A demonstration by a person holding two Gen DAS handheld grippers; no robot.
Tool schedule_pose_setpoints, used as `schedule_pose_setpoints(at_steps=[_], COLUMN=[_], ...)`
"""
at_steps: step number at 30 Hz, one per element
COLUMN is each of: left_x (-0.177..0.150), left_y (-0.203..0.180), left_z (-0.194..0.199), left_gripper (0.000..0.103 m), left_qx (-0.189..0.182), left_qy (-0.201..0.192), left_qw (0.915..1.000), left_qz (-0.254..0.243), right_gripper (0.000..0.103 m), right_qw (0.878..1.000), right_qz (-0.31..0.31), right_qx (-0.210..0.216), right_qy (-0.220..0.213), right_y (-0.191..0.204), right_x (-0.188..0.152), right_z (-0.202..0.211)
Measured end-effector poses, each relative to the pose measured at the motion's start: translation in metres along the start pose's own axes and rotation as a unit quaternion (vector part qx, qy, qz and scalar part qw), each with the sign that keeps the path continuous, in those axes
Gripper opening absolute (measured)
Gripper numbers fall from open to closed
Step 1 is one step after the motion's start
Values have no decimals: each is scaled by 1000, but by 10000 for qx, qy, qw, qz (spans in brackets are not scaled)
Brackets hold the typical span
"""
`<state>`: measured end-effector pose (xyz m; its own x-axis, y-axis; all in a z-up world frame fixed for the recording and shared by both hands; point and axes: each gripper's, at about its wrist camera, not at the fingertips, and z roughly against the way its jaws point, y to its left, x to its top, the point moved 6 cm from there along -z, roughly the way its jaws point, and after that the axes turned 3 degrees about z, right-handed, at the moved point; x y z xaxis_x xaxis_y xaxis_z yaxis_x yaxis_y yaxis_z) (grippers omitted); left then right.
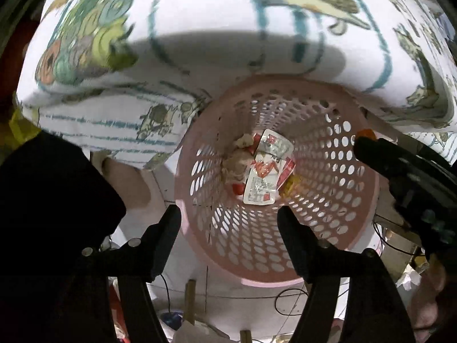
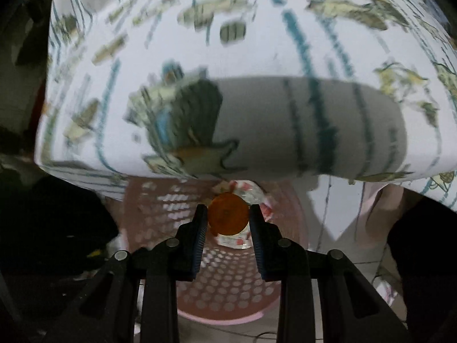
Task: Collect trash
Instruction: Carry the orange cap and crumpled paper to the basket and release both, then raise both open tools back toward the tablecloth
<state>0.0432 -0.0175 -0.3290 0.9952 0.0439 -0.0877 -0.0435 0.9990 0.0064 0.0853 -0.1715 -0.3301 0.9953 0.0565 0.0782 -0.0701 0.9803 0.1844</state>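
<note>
From my left wrist, I look straight down into the pink perforated plastic basket [image 1: 274, 177] standing beside the bird-printed white cloth [image 1: 200, 28]. Trash already lies at its bottom — a clear red-printed plastic wrapper [image 1: 267, 168] on top of crumpled scraps. My left gripper [image 1: 228, 217] hangs over the rim, jaws apart and holding nothing, so its share looks delivered.

From my right wrist, blurred, my right gripper [image 2: 228, 217] is clamped on 1 round orange cap-like piece [image 2: 228, 214], directly above the same basket [image 2: 228, 285]. I judge this piece only needs releasing. Whether more trash remains outside the basket, neither view shows.
</note>
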Motion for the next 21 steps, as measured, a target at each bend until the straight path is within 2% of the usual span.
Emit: schedule_pose_setpoints(at_steps=[2,4,5,6,7,8,12,16,21], left_x=[0,-1,-2,-2,-1,-1,2,5,16], left_y=[2,3,2,3,5,9,13,24,37], left_z=[4,9,13,17,21,29,62,102,159], left_gripper=[68,68,68,68,68,68,68,68,68], left_qx=[17,-80,-181,-222,-146,-66,-366,-349,-224], left_qy=[-39,-33,-17,-24,-69,-167,-347,-827,-1713], left_qw=[10000,10000,9998,9997,9998,9996,9983,9953,9842], left_qz=[-13,31,78,109,144,208,285,351,402], right_gripper=[32,33,39,51,54,55,55,55,55], right_qw=[9998,9998,9998,9997,9994,9993,9993,9970,9879], right_qz=[85,-41,-182,-251,-342,-365,-169,-11,100], right_qx=[-147,-116,-22,-8,-60,-40,96,75,42], right_qy=[67,142,98,60,-17,-113,-314,-771,-1546], right_y=[0,1,0,-2,-2,1,20,25,27], right_x=[0,2,3,4,5,4,3,4,16], right_z=[-6,-7,-2,2,9,16,43,79,134])
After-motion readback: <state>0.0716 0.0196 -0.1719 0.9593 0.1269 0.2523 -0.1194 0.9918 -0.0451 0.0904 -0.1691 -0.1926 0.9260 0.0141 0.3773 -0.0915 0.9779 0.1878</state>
